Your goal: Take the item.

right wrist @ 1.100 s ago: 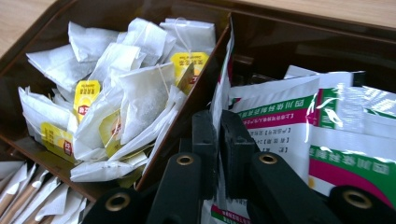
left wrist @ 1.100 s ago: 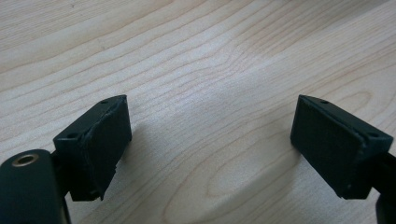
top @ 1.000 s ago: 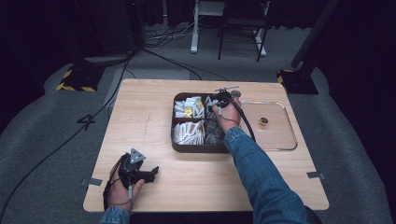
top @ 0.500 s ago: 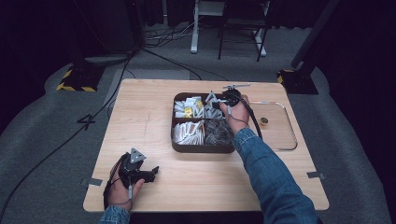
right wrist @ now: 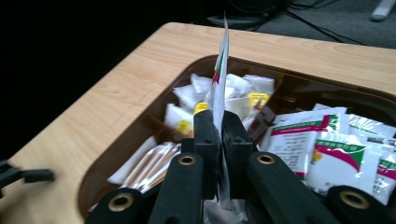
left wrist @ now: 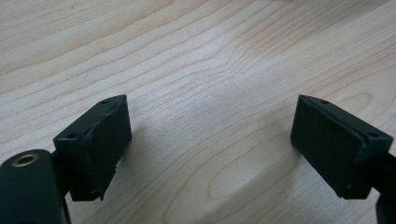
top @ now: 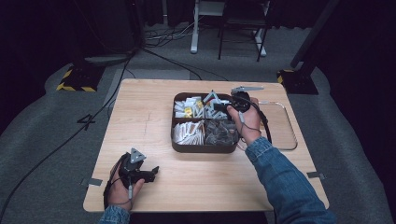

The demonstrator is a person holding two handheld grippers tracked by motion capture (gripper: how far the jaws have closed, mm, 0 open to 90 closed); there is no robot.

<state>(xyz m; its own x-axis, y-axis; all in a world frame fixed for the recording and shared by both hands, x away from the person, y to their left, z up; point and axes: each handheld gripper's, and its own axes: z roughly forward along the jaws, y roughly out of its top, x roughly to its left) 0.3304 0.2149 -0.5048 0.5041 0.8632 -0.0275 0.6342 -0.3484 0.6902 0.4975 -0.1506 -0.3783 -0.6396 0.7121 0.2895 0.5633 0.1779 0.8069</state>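
My right gripper (top: 217, 106) hovers over the far right compartment of a brown tray (top: 201, 148), its jaws pointing left. It is shut on a thin white sachet (top: 209, 97) with green and red print. In the right gripper view the sachet (right wrist: 220, 65) stands upright on edge, pinched between the pads of the right gripper (right wrist: 219, 126). More sachets of the same kind (right wrist: 322, 144) lie below it. My left gripper (top: 153, 171) rests on the table near the front left edge. Its jaws stand wide open over bare wood, as the left gripper view (left wrist: 210, 140) confirms.
The tray has several compartments: small white and yellow packets (top: 187, 108) far left, paper sticks (top: 188, 133) near left, dark packets (top: 220, 133) near right. A clear shallow tray (top: 286, 135) lies right of it. The wooden table (top: 144, 116) ends in dark floor on all sides.
My right hand has risen and shifted right and farther back over the tray, carrying the white sachet up with it. The left hand has stayed put.
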